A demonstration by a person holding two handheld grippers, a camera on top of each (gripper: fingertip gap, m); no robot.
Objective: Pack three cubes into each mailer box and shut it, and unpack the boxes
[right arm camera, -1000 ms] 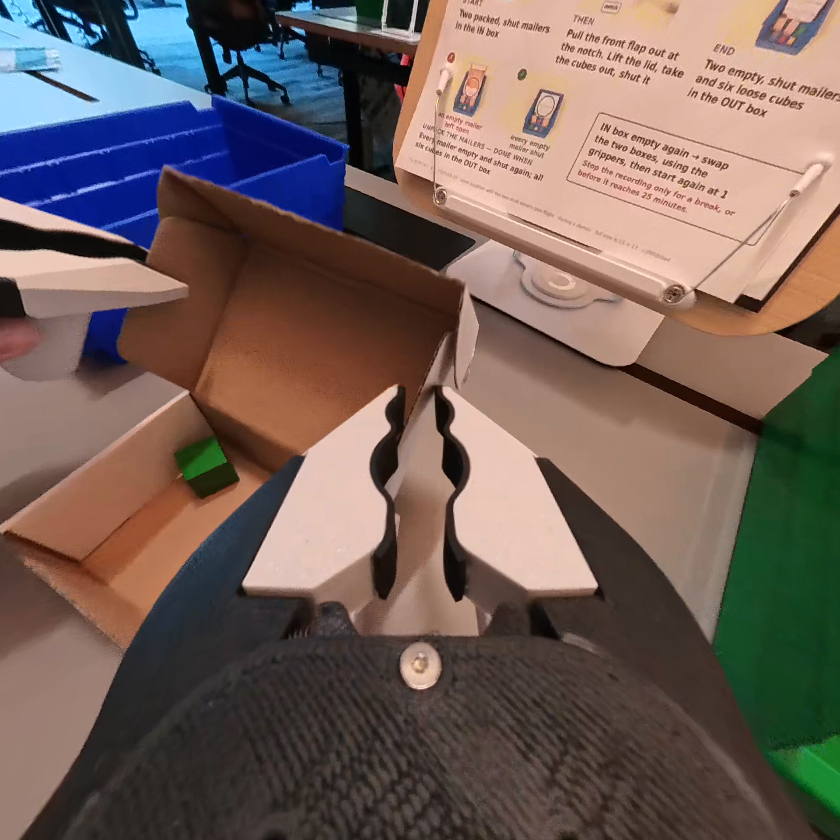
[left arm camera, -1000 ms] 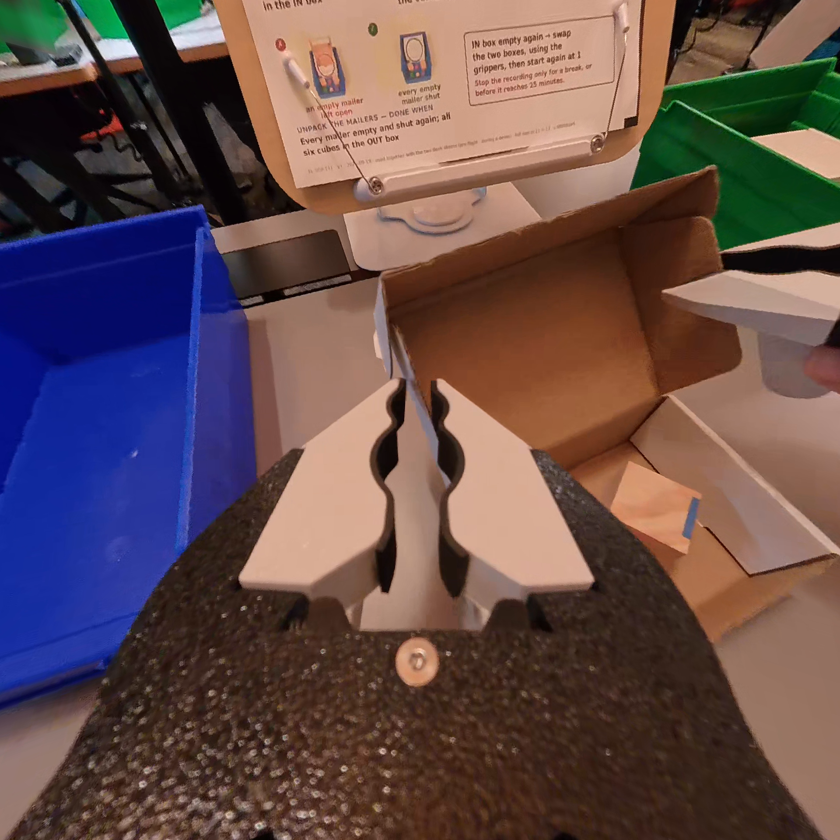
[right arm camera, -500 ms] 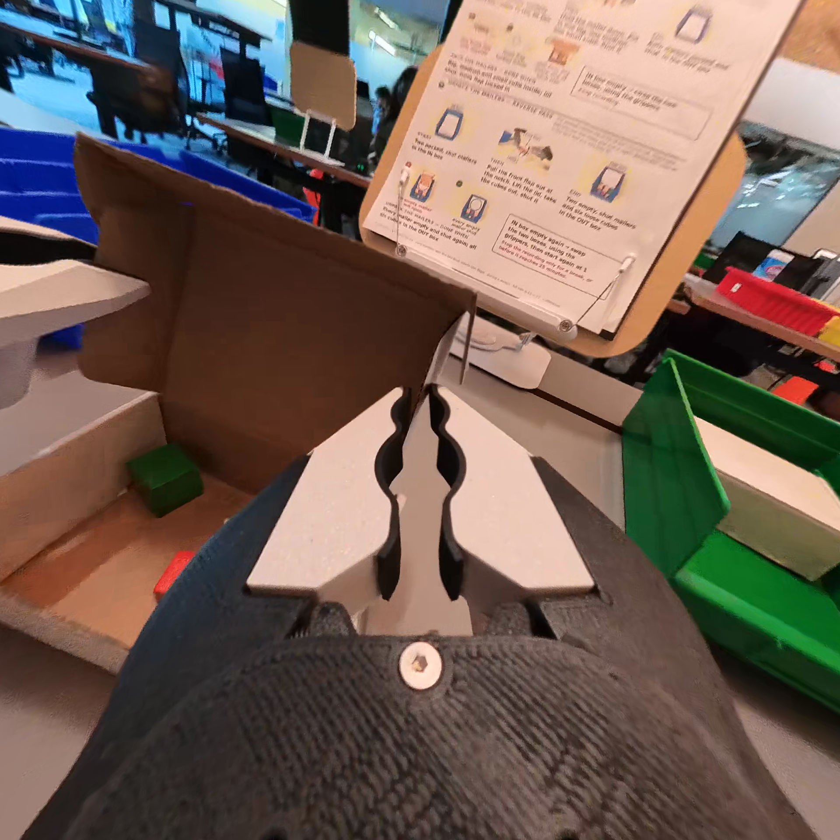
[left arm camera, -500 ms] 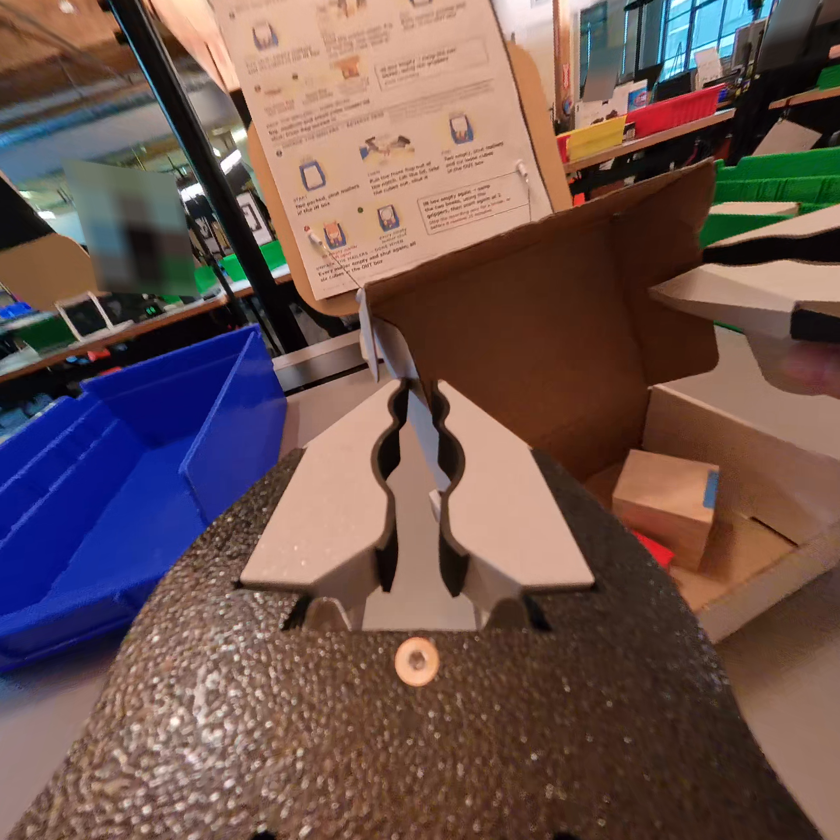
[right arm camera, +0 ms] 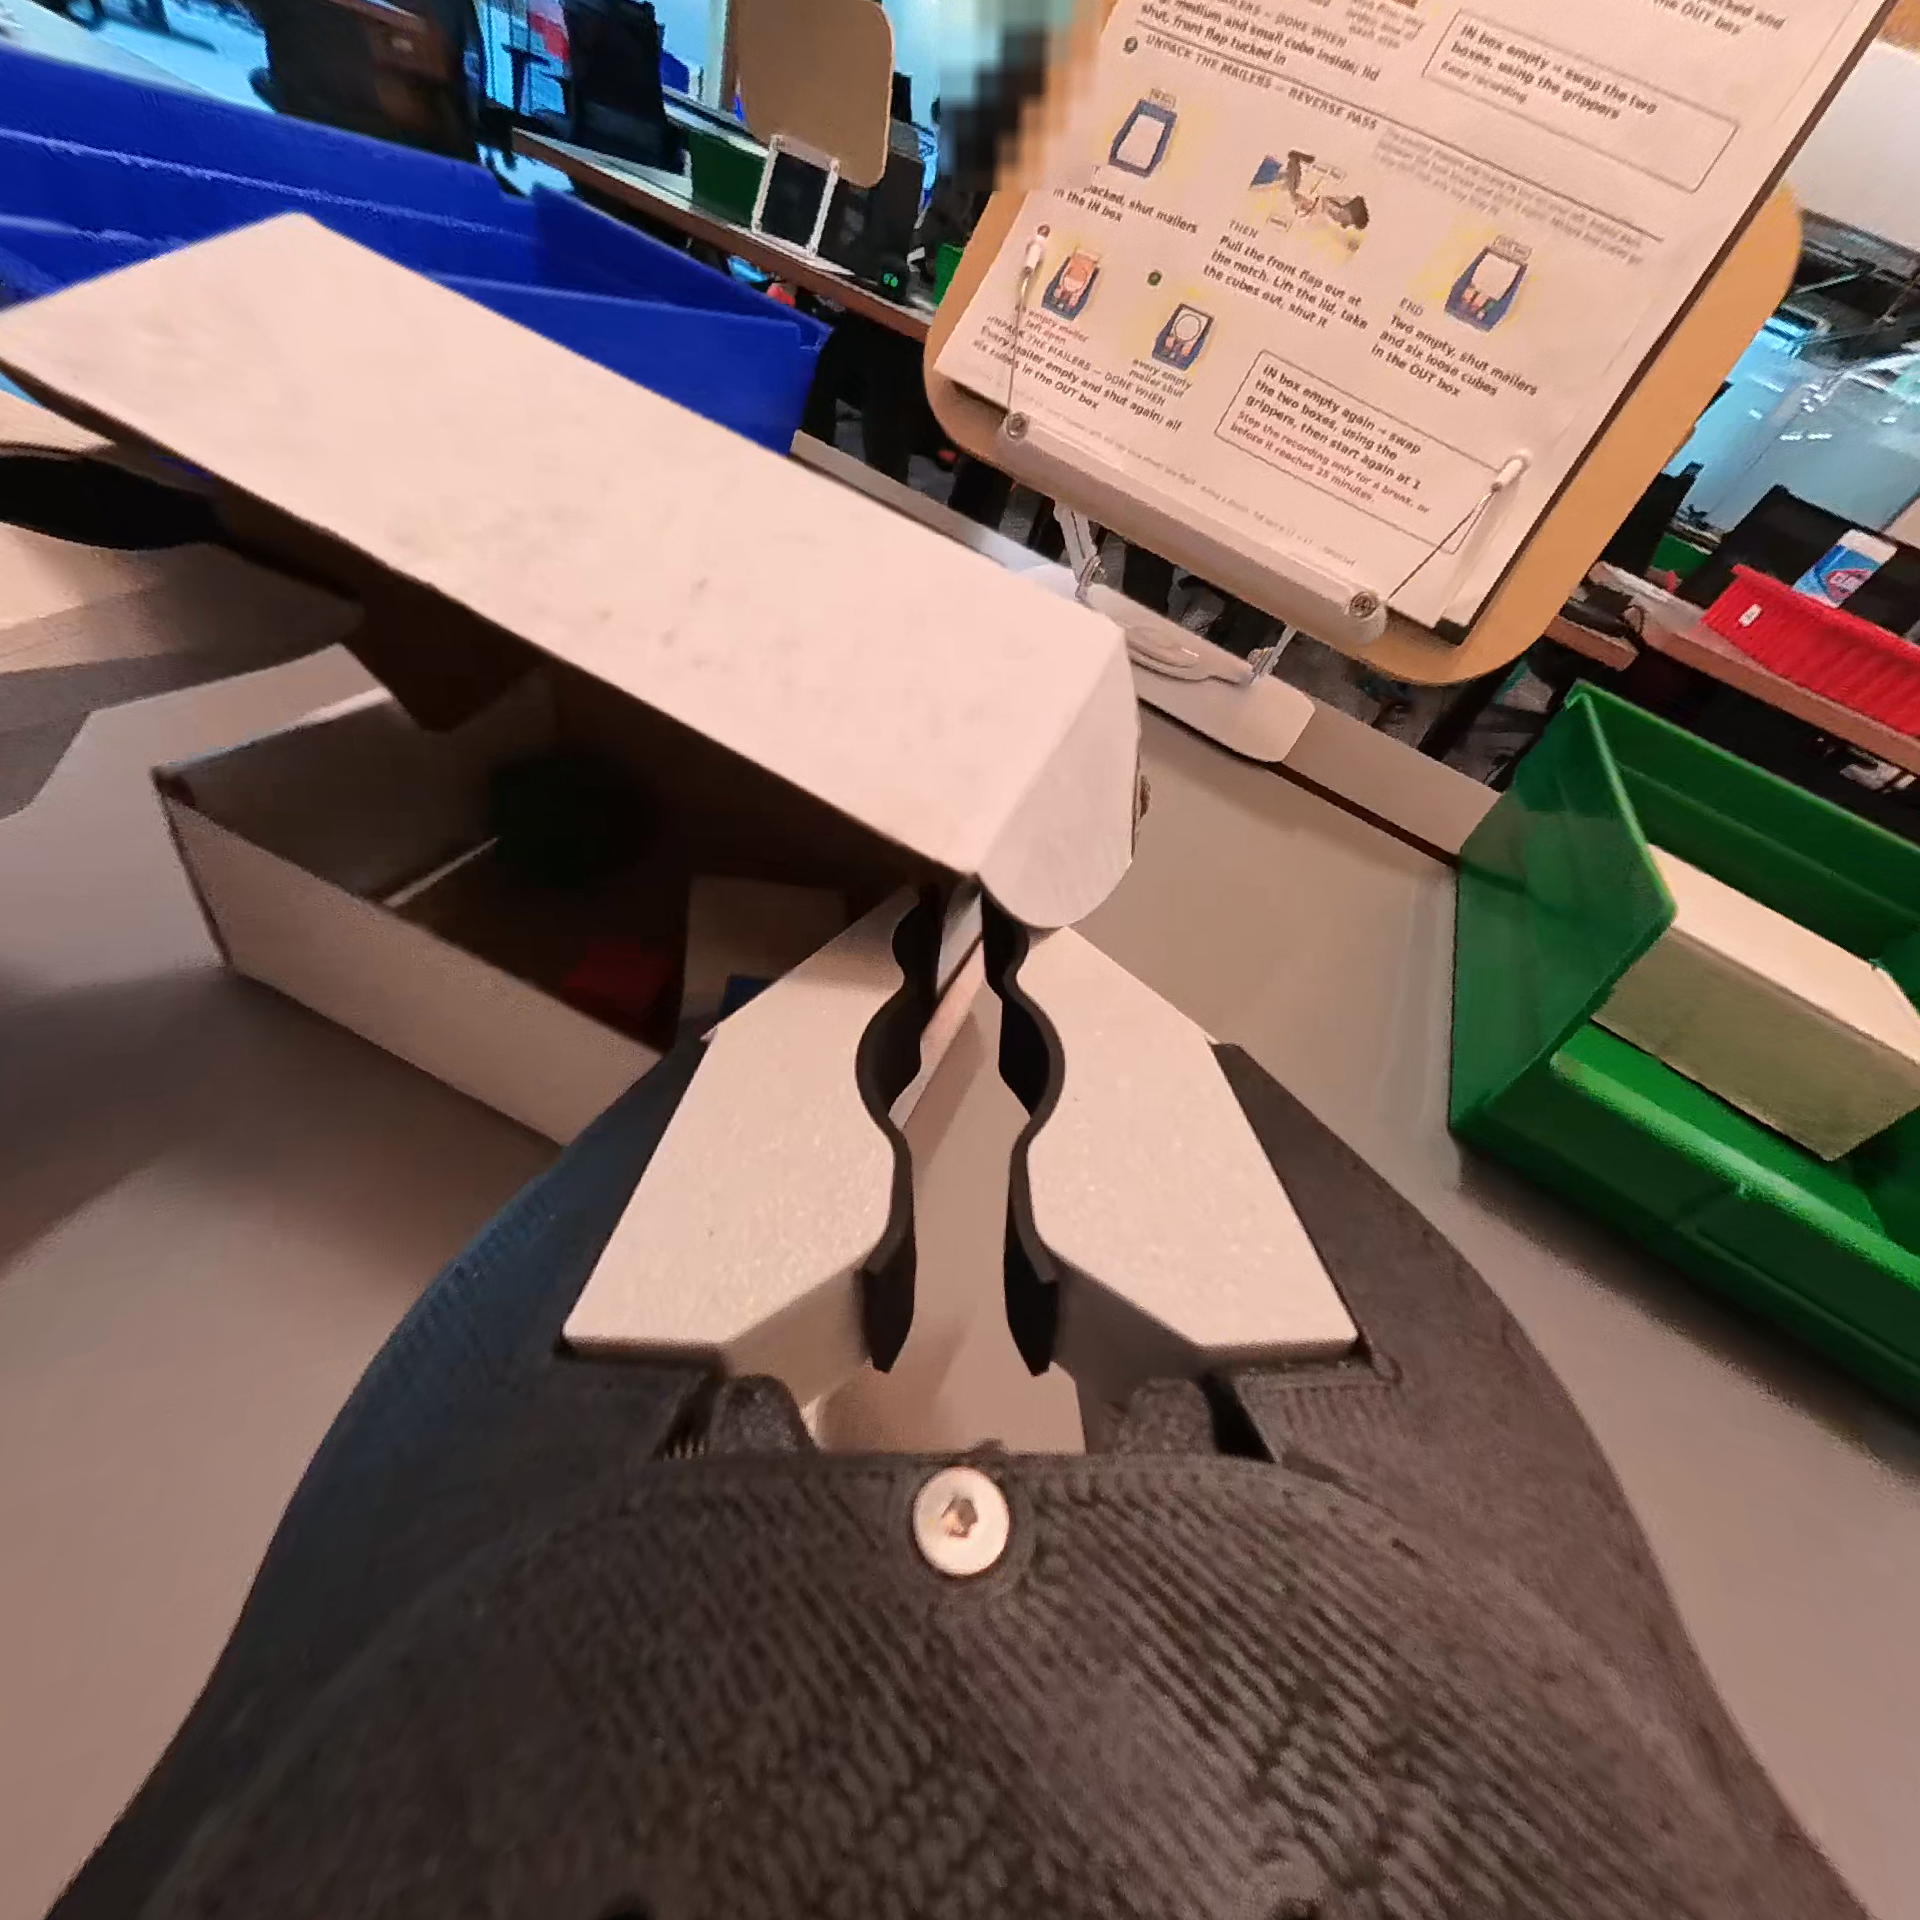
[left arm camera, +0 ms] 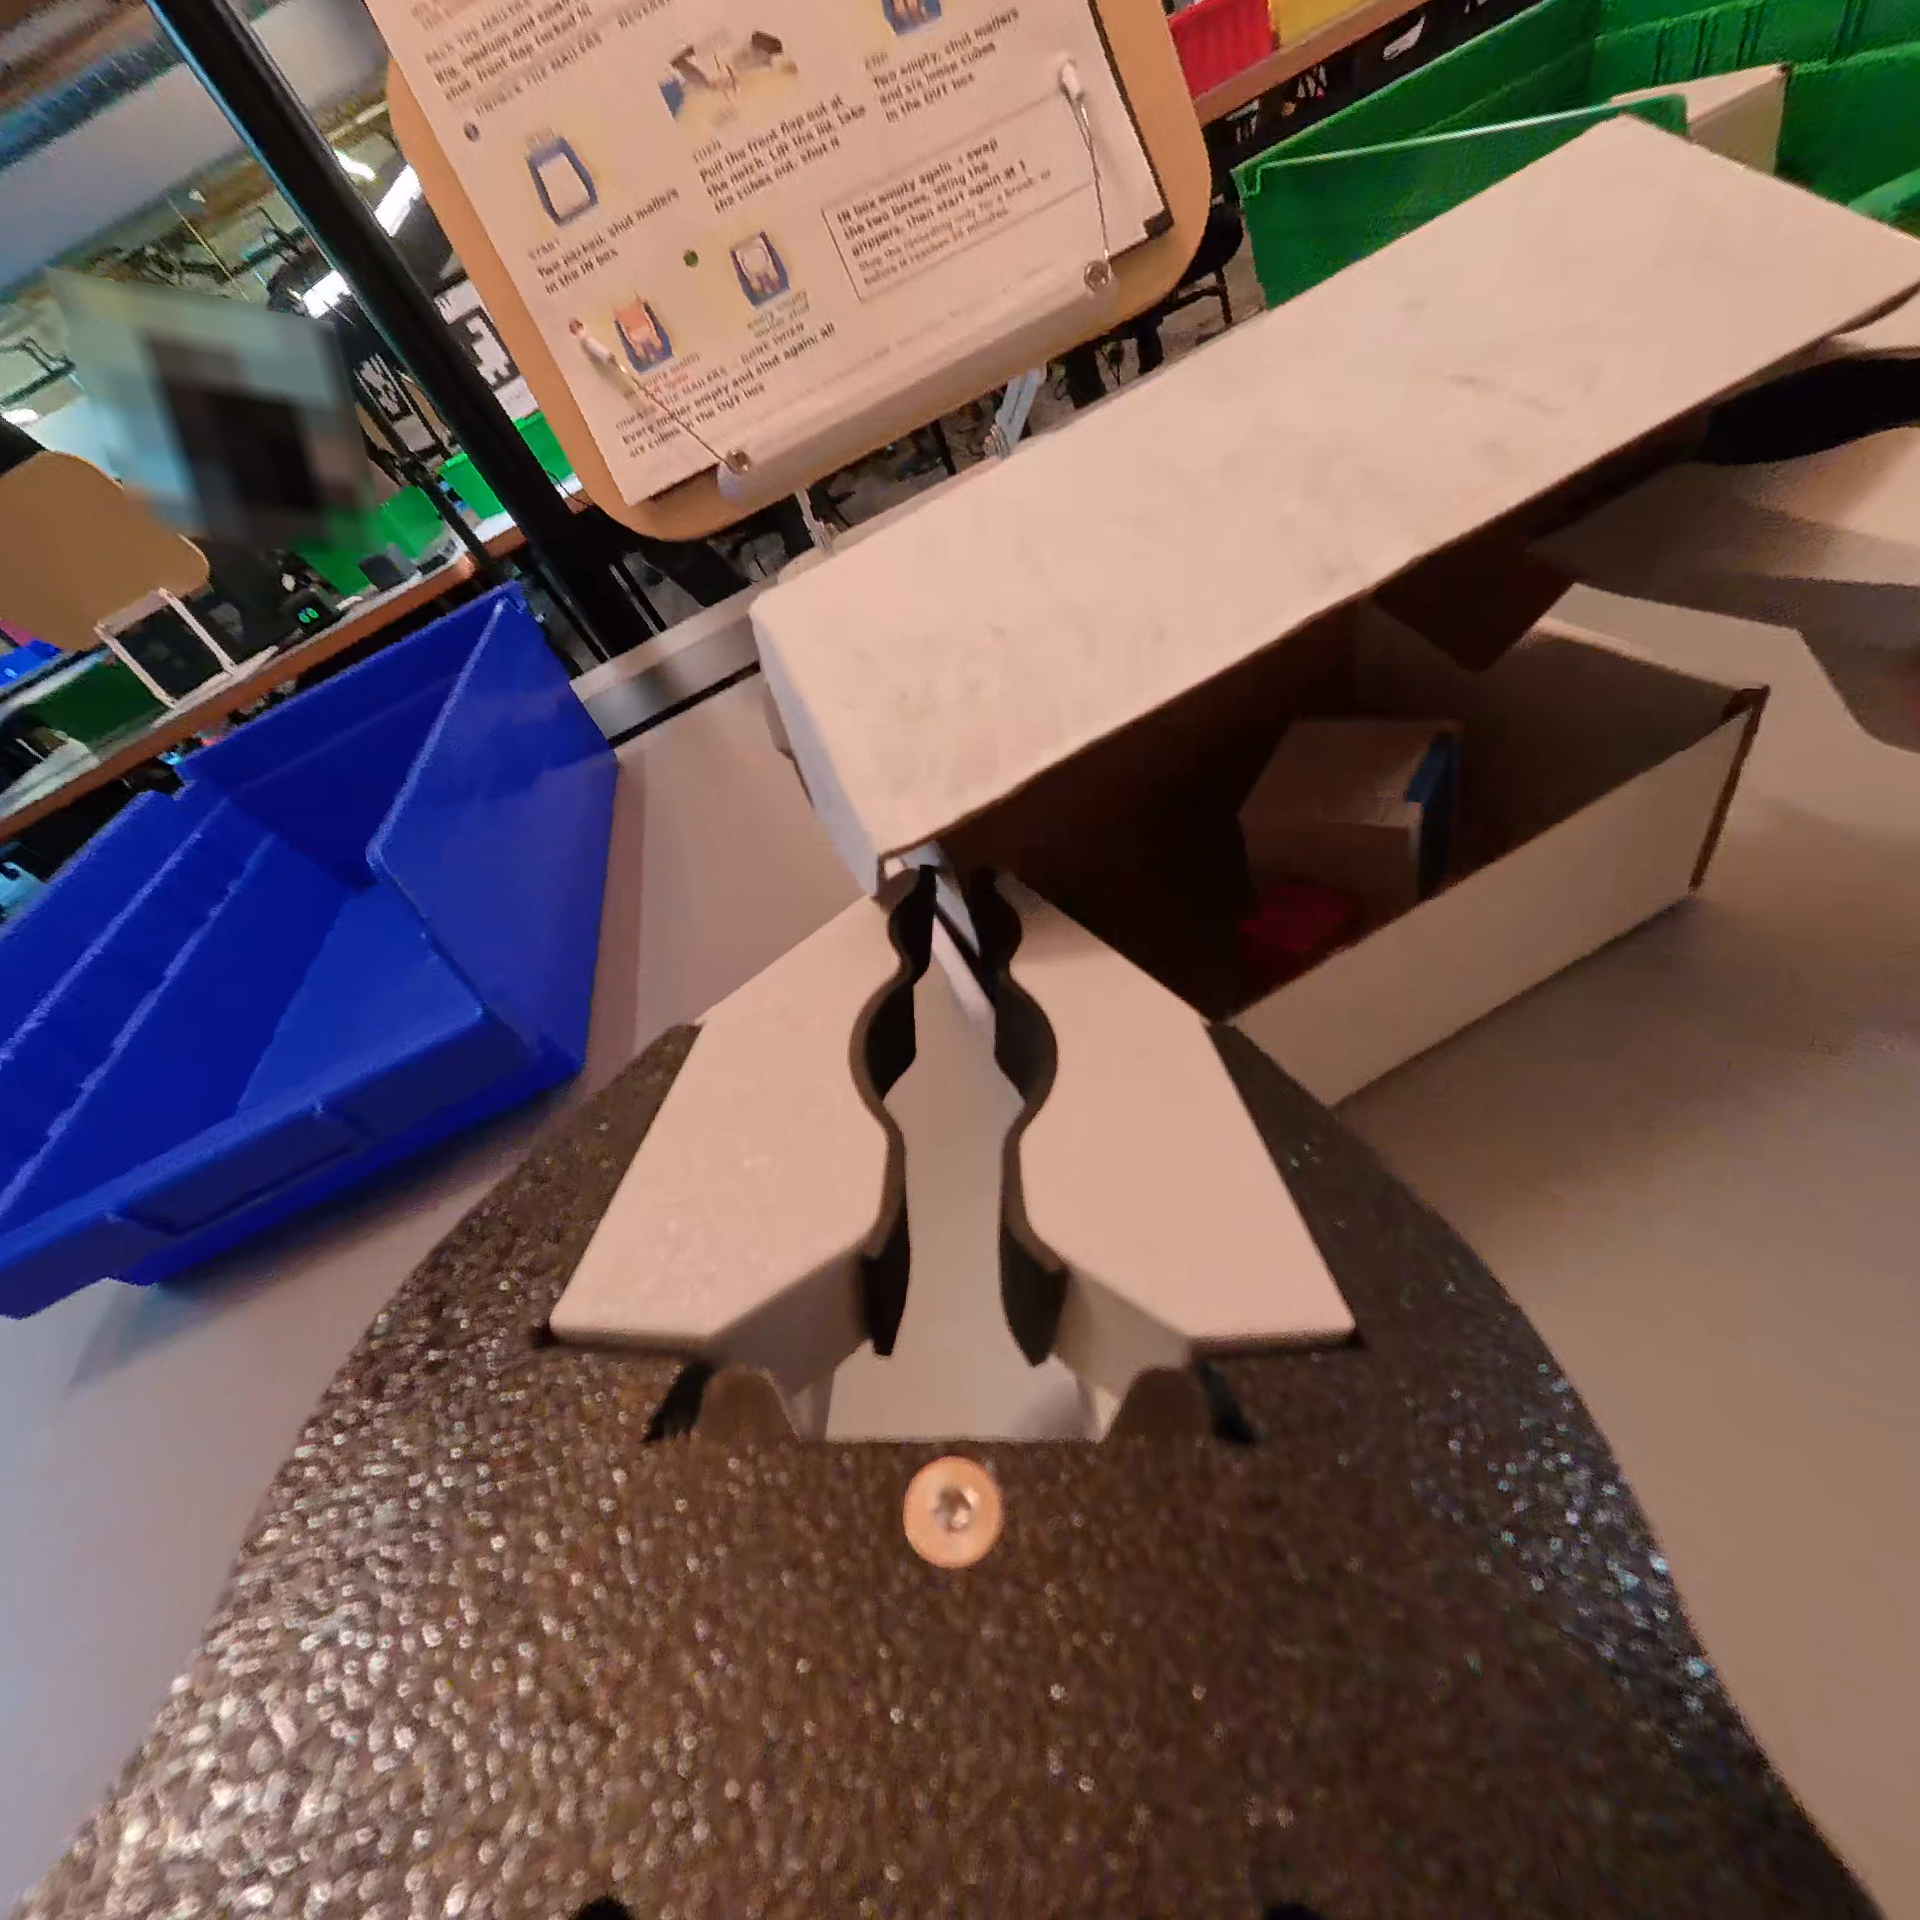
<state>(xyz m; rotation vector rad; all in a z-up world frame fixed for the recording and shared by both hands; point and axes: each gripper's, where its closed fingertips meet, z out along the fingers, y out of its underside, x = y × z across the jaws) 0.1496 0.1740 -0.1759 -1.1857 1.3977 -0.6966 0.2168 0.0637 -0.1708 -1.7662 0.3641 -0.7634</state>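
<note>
Two hand-held grippers, left and right, each clamp a side flap of the white box on the grey bench, its lid half lowered. Three cubes lie inside: wooden, red, green. One blue bin sits left, one green bin right, an instruction board behind.

Count of things on and around the grey table

One open mailer box holds three cubes: one wooden cube, one red cube, one dark green cube. Two grippers show: left gripper, right gripper. One blue bin, one green bin holding one white box, one instruction board.
</note>
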